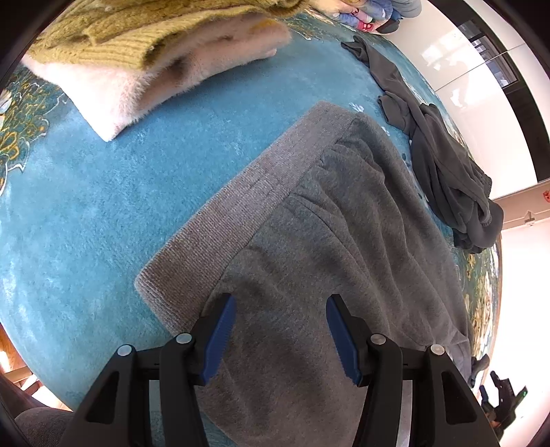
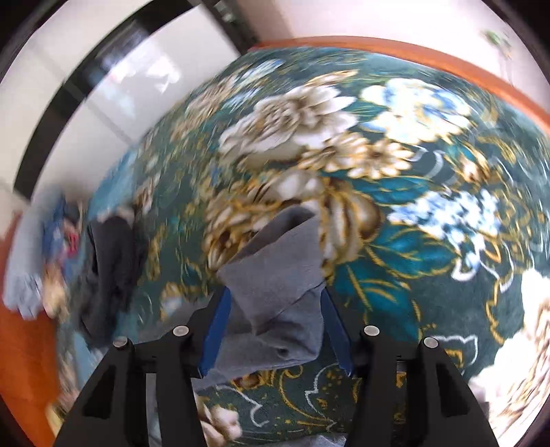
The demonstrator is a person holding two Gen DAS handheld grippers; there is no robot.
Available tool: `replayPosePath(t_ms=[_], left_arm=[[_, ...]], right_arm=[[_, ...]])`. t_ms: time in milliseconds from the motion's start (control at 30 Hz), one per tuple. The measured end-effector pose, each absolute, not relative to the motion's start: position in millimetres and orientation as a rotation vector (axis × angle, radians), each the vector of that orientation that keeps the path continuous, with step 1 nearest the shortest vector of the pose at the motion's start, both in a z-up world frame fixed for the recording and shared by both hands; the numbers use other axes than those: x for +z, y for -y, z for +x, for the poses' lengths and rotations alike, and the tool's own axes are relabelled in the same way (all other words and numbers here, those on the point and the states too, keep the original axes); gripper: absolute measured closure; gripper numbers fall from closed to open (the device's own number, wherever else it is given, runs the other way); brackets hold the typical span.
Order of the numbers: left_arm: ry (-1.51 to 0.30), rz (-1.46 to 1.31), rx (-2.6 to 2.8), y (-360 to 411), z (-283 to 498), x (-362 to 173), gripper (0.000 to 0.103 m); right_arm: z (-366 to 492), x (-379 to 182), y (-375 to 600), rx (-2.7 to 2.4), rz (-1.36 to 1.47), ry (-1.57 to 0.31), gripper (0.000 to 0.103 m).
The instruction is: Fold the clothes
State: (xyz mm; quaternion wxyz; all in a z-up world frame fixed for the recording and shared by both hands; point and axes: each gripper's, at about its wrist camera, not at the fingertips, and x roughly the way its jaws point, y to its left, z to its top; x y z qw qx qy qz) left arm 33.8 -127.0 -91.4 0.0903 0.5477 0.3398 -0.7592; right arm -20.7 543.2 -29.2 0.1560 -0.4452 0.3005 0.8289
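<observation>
Light grey sweatpants (image 1: pixel 343 223) lie flat on the blue carpet (image 1: pixel 103 206), their ribbed waistband (image 1: pixel 240 213) running diagonally in the left wrist view. My left gripper (image 1: pixel 280 302) hovers open over the pants just below the waistband, nothing pinched between its blue pads. In the blurred right wrist view, a crumpled end of the grey pants (image 2: pixel 278 268) sits between the blue pads of my right gripper (image 2: pixel 275 292). Those jaws stand wide apart and do not press on the cloth, which rests on the floral carpet (image 2: pixel 395 206).
A folded pink fluffy garment (image 1: pixel 165 86) with an olive knit sweater (image 1: pixel 113 37) on top lies at the far left. A dark grey garment (image 1: pixel 443 165) is bunched to the right of the pants, near the carpet's edge. Colourful clothes (image 1: pixel 371 13) are piled at the back.
</observation>
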Motion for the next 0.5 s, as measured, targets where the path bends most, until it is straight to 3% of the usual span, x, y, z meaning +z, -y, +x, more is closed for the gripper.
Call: replayPosePath(t_ms=[200,300,333,367,400,500], left_arm=[[-0.989,1.630,-2.254,127.3,37.6,-90.4,0.044],[-1.000,1.623,-2.245,129.6,38.7,-91.0,0.044],[-1.004,1.621,-2.242,130.1,38.9,-91.2,0.044],[-1.005,1.621,-2.241,130.2,39.1,-91.5,0.044],[-1.002,1.622,-2.242,130.0,39.1,-91.5,0.044],[-0.996,1.623,-2.246,129.6,38.8,-91.4,0.044]], right_arm=[[-60.0,-59.3,-485.3,2.305,-1.499,-0.305,0.047],[-69.1,-65.0,-488.1,2.192,-1.510,-0.204,0.048],[-71.8,-63.4,-493.9,2.167,-1.516,-0.222,0.060],[-74.3,-61.5,-499.6,2.144,-1.520,-0.243,0.081],[-73.3,-51.3,-503.4,2.183,-1.499,-0.306,0.086],[-66.1,-11.4,-515.5,2.354,-1.371,-0.510,0.087]])
